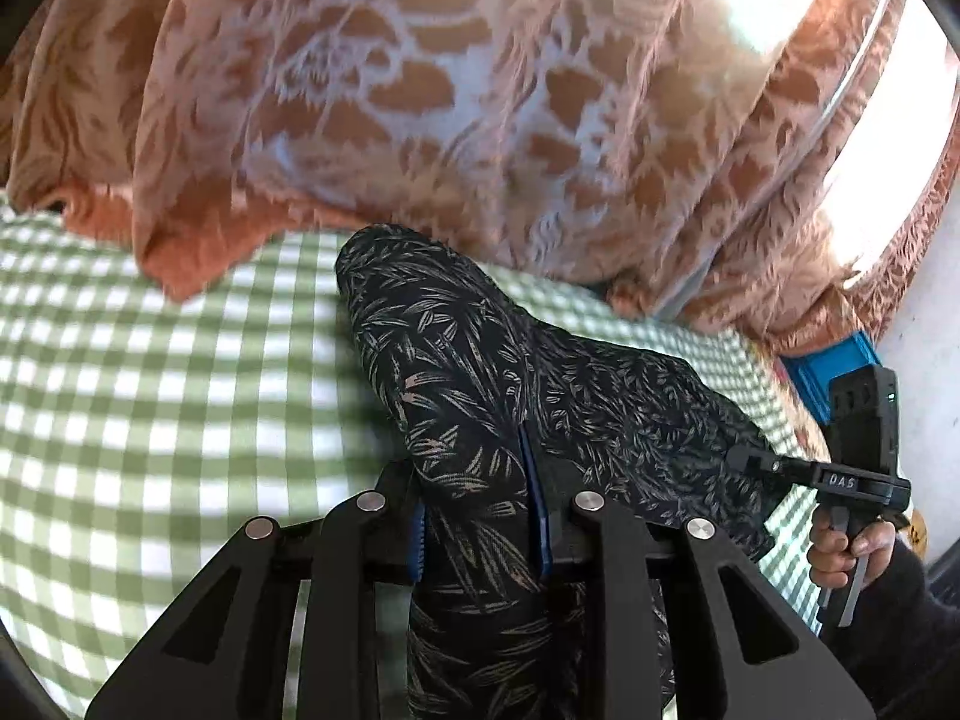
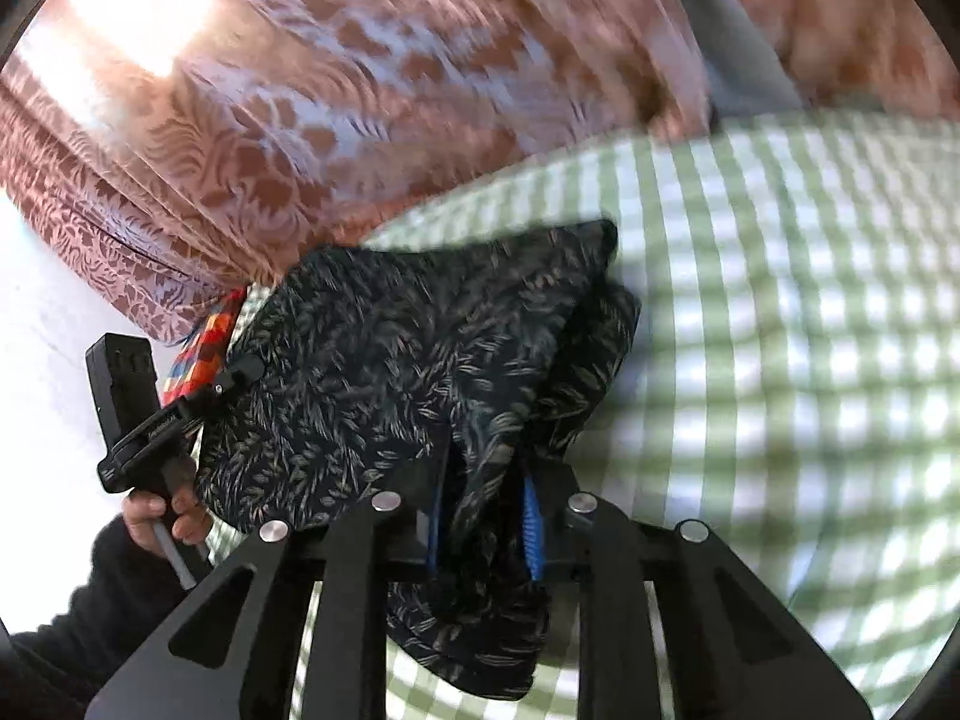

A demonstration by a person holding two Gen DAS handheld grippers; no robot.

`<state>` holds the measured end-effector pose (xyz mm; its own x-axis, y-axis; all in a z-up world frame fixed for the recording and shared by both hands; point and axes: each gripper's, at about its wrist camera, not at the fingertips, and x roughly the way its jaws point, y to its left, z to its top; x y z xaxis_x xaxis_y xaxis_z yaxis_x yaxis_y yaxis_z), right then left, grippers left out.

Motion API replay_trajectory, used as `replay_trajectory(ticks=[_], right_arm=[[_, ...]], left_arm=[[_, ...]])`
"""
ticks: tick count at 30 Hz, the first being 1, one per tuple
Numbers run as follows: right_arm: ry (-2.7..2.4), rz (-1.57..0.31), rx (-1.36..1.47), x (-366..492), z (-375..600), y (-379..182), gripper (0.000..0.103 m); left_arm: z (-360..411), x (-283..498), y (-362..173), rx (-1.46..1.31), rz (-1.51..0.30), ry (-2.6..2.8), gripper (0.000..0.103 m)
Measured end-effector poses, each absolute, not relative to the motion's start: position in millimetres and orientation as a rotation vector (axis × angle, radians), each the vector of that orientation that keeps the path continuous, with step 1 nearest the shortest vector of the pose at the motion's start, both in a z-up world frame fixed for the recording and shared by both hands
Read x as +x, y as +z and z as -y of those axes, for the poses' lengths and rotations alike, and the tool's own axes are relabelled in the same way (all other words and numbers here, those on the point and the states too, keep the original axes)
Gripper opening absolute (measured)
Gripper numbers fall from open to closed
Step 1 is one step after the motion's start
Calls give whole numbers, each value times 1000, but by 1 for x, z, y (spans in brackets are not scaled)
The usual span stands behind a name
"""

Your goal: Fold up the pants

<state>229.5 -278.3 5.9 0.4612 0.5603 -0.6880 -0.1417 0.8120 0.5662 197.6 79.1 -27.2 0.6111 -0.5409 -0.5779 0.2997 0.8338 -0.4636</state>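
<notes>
Blue pads of your left hand-held gripper (image 1: 480, 516) pinch the leaf-print pants (image 1: 456, 360); the right hand-held gripper (image 2: 483, 531) clamps another bunch. Pants hang between both, partly resting on the green-checked bed sheet (image 1: 150, 420), held apart to keep the fold edge taut.

Left gripper (image 1: 480, 516) clamps dark leaf-print pants (image 1: 456, 360) above checked sheet (image 1: 150, 390).

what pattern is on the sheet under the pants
Green and white gingham checks on the sheet, clearest in the right wrist view.
</notes>
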Motion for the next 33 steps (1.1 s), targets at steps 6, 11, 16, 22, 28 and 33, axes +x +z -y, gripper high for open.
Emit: replay_trajectory(ticks=[6,11,16,22,28,33], right_arm=[[393,-983,329,257,268,8,18],[349,-1040,279,252,260,-24,30],[309,-991,298,237,267,-7,49],[294,-913,288,206,261,23,67],[303,-881,218,175,230,36,75],[318,-874,187,155,207,39,82]], left_arm=[[-79,209,-57,-315,-861,-466,25],[-91,205,-70,-340,-931,-333,66],[-72,172,-44,-155,-889,-175,70],[-58,134,-32,-120,-849,-110,74],[-42,102,-22,-104,-811,-79,84],[-33,76,-15,-100,-780,-52,86]])
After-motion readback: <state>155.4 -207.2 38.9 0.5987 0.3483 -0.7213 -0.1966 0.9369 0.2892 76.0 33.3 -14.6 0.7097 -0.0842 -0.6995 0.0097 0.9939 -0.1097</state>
